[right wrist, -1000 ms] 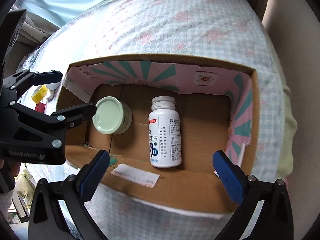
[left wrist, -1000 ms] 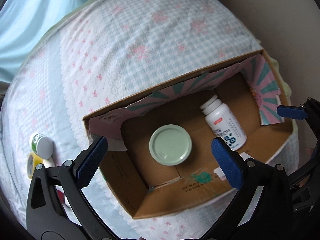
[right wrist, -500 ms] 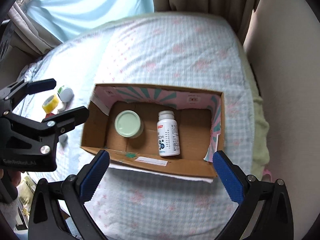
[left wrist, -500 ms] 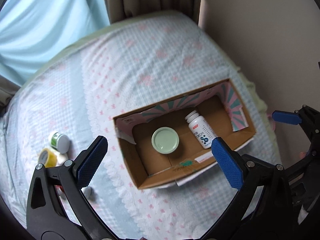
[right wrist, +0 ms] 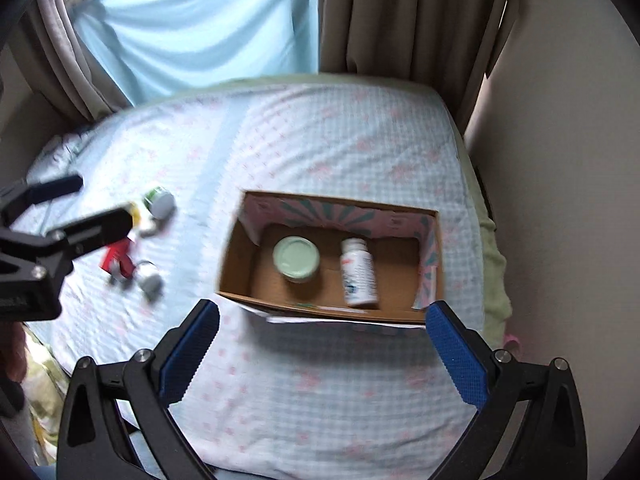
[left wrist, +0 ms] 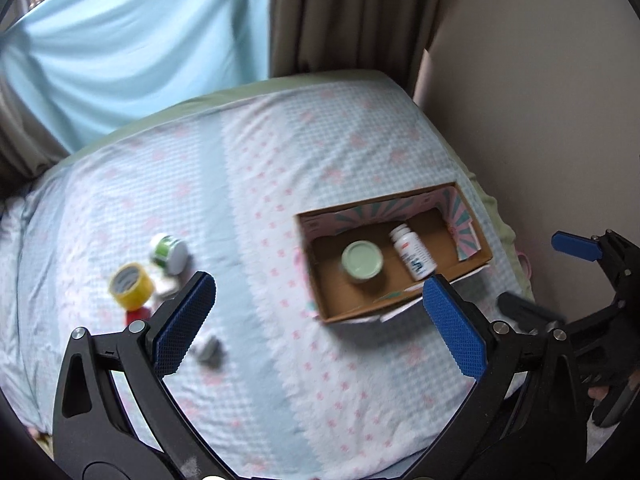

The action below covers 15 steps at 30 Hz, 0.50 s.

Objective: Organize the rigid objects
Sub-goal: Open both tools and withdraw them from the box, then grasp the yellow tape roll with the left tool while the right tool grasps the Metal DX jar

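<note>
A cardboard box (left wrist: 478, 261) (right wrist: 236, 256) lies on the bed at the right. In it stand a pale green lidded jar (left wrist: 362, 261) (right wrist: 296, 258) and a white pill bottle (left wrist: 412, 253) (right wrist: 359, 272) lying on its side. Left of the box lie a yellow tape roll (left wrist: 131, 285), a green-and-white jar (left wrist: 170, 253) (right wrist: 159, 202), a red object (left wrist: 138, 315) (right wrist: 116, 260) and a small grey object (left wrist: 209, 350) (right wrist: 149, 278). My left gripper (left wrist: 316, 324) is open and empty, high above the bed. My right gripper (right wrist: 322, 354) is open and empty, high above the box's near side.
The bed has a checked blue-and-pink sheet (left wrist: 260, 160). A beige wall (left wrist: 540, 100) runs along its right edge. Curtains (right wrist: 400, 16) and a light blue cloth (right wrist: 192, 28) hang behind the bed's far end.
Both grippers have pulled up and back from the box, so much more of the bed shows. The left view has swung left, towards the loose objects. Both stay open.
</note>
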{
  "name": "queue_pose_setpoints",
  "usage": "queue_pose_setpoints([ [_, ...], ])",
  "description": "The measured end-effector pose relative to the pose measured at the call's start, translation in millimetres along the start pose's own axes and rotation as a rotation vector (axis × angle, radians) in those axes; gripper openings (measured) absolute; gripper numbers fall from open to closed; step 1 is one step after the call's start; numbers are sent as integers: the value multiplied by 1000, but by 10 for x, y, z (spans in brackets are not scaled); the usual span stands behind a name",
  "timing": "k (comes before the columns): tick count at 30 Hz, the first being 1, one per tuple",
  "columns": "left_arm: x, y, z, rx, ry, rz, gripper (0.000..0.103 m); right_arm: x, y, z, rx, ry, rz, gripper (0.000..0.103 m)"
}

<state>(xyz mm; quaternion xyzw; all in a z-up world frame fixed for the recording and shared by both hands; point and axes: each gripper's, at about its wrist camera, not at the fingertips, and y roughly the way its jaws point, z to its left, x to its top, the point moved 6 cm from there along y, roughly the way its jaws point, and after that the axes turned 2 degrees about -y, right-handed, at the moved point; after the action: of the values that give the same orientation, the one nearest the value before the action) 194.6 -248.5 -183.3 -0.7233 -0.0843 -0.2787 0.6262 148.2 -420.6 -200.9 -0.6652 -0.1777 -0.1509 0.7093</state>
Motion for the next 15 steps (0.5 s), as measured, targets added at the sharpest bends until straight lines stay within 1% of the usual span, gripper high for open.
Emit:
queue_pose_setpoints([
  [4, -181, -278, 618, 26, -33, -25, 103, 46, -135, 436, 8, 4, -41, 103],
  [7, -276, -433, 1146, 52, -62, -36, 103, 107, -149, 844, 44, 8, -52, 103],
  [9, -328, -492, 1480, 62, -90, -36, 103, 160, -118, 1171, 67, -8, -54, 103],
  [12, -406, -534, 2038, 64, -146, -27, 103, 223, -46, 1588, 78, -33, -54, 103],
  [15, -459, -528, 2534, 71, -178, -12, 103, 275, 50, 1995, 104, -24, -38, 103],
])
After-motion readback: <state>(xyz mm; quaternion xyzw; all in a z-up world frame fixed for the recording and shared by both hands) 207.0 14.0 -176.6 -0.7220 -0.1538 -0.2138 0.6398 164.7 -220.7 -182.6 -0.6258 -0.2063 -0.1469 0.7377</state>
